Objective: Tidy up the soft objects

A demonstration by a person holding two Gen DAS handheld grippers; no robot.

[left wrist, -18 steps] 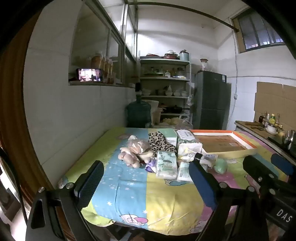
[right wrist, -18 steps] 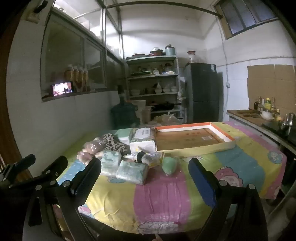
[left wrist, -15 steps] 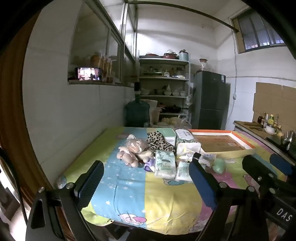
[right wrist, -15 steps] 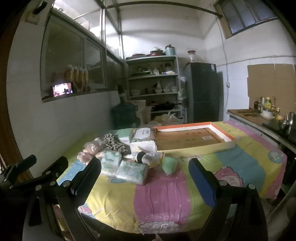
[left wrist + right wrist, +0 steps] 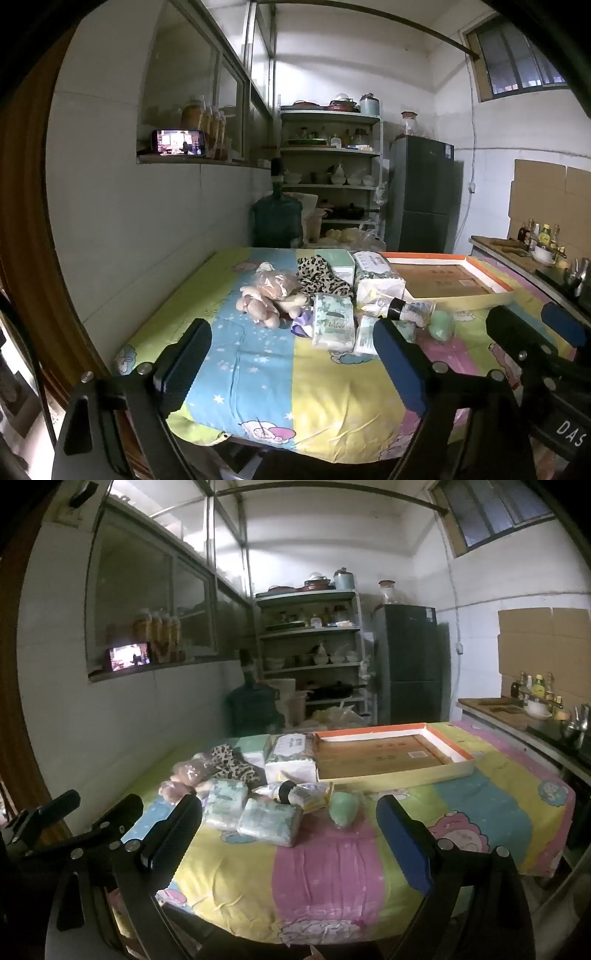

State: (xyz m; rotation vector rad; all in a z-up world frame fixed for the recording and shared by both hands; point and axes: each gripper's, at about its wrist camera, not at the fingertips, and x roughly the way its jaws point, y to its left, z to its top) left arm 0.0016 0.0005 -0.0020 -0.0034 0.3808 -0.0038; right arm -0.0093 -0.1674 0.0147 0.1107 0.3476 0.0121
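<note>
From the left wrist view, we hold the left gripper (image 5: 291, 363) short of the near edge of the surface (image 5: 332, 398), jaws spread wide with nothing between them. The pile sits mid-surface: a plush toy (image 5: 262, 306) under a clear bag, a leopard-print cloth (image 5: 321, 277) behind it, a tissue pack (image 5: 332, 323) just right of the toy, a bigger tissue bundle (image 5: 376, 280) behind that. Farther right lies the shallow orange-rimmed box (image 5: 491, 277), and it looks bare inside, so we judge the sorting hasn't begun. Best first pick for this side is probably the toy: come in low, take it across the body, not by the loose bag.

Over to the right wrist view: the right gripper (image 5: 288, 834) also hangs before the edge, jaws fully apart and empty. Nearest to it are a tissue pack (image 5: 269, 821), a green soft lump (image 5: 345, 806) and a black-capped bottle (image 5: 295, 792) lying partly on the packs. We'd squeeze a pack across its short side, gently, since it will dent, and mind the bottle, which may roll once the pack beneath it shifts.
</note>
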